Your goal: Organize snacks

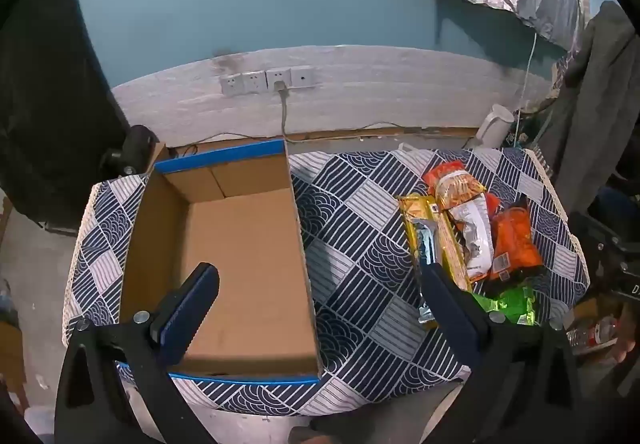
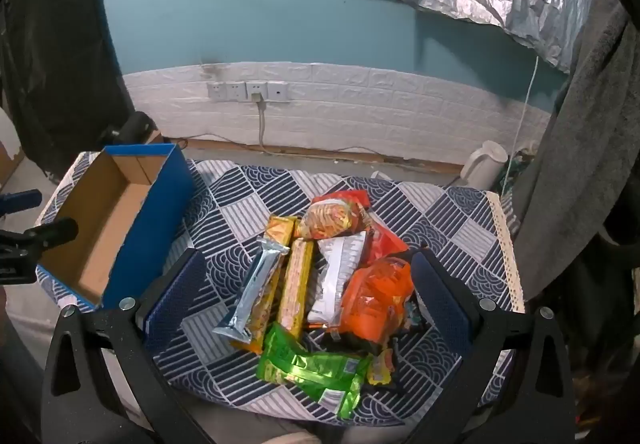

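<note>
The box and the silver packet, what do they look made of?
Box: corrugated cardboard, seemingly; matte brown inside with fold seams, smooth blue outside.
Silver packet: probably metallised plastic film; it shines, creases, and has crimped ends.

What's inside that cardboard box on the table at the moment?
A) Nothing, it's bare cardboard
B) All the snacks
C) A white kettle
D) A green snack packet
A: the cardboard box shows only its bare brown floor, while the snacks all lie in a heap on the patterned tablecloth beside it.
</note>
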Motion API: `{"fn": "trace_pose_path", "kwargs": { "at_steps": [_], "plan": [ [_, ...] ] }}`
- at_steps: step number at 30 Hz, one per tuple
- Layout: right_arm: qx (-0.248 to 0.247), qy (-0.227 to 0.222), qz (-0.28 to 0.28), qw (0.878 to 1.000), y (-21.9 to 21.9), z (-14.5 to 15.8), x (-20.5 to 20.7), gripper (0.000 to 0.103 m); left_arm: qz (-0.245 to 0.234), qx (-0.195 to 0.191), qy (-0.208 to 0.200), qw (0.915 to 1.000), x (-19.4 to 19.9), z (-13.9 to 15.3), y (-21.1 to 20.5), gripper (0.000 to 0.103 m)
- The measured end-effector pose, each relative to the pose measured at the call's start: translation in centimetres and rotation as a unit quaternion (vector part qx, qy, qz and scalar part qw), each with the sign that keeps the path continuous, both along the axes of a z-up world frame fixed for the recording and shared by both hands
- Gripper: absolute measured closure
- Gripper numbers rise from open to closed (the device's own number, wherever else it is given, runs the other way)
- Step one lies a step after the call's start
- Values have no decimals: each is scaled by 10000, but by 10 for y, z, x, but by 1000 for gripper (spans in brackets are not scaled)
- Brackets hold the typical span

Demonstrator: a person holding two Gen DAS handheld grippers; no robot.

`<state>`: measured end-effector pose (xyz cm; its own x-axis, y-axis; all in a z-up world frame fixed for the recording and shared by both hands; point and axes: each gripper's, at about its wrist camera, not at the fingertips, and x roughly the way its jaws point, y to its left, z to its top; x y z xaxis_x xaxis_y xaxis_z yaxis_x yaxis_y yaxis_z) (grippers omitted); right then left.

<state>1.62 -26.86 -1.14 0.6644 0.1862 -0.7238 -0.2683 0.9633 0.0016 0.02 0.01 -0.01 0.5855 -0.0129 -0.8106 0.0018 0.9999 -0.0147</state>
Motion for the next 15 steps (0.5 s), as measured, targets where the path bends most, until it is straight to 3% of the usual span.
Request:
{"fn": "trace_pose_path", "kwargs": {
  "at_steps": [9,15],
  "plan": [
    [28,24,-6,10000,0,0,0,3,96,398,-89,9991,-3,-5,-5,1],
    [33,31,-20,10000,0,-1,-1,3,78,237,-97,9996,-1,-1,2,1]
  ]
}}
